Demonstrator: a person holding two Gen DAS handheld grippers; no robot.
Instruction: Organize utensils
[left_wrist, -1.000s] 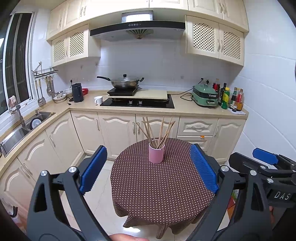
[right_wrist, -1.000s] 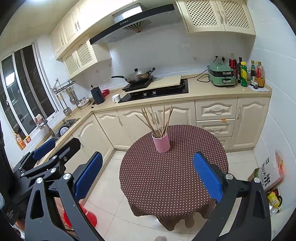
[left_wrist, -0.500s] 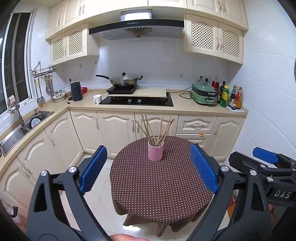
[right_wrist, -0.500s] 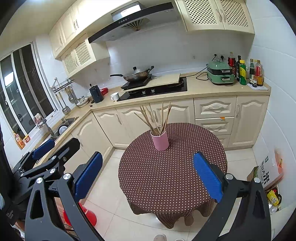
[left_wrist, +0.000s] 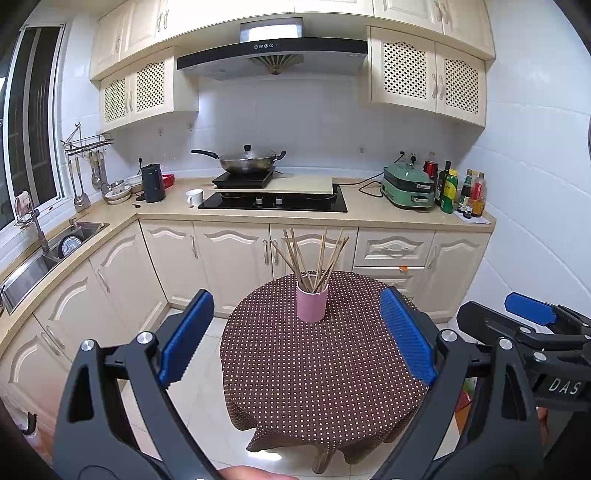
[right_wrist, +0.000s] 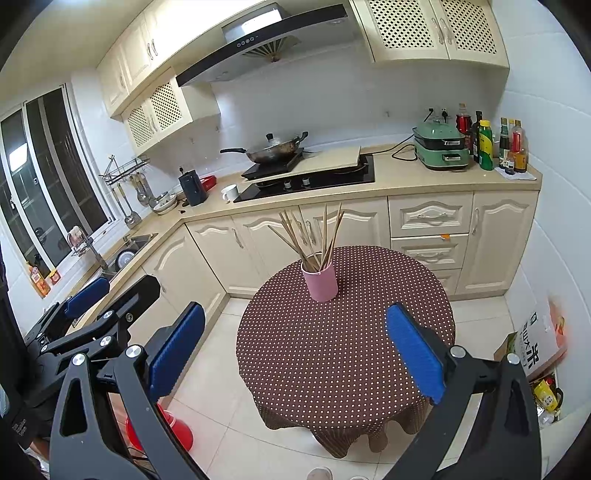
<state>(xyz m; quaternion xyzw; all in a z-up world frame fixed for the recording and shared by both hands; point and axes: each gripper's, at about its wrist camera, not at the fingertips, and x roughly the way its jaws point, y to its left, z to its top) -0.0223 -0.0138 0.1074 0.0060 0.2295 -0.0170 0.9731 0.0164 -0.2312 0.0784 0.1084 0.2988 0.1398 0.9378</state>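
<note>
A pink cup (left_wrist: 311, 302) stands on a round table with a brown dotted cloth (left_wrist: 321, 369). Several wooden chopsticks (left_wrist: 314, 258) stand fanned out in the cup. The cup (right_wrist: 320, 281), chopsticks (right_wrist: 314, 236) and table (right_wrist: 343, 354) also show in the right wrist view. My left gripper (left_wrist: 297, 336) is open and empty, held well back from the table. My right gripper (right_wrist: 295, 350) is open and empty, also back from the table. Each gripper shows at the edge of the other's view.
Kitchen cabinets and a counter (left_wrist: 369, 218) run behind the table with a hob, a wok (left_wrist: 247, 160) and bottles (left_wrist: 458, 188). A sink (left_wrist: 44, 254) is at the left. A red basin (right_wrist: 173, 428) and a box (right_wrist: 535, 343) sit on the floor.
Both grippers have pulled back and tilted a little, so the table and cup sit slightly farther and higher in view. Both stay open and empty.
</note>
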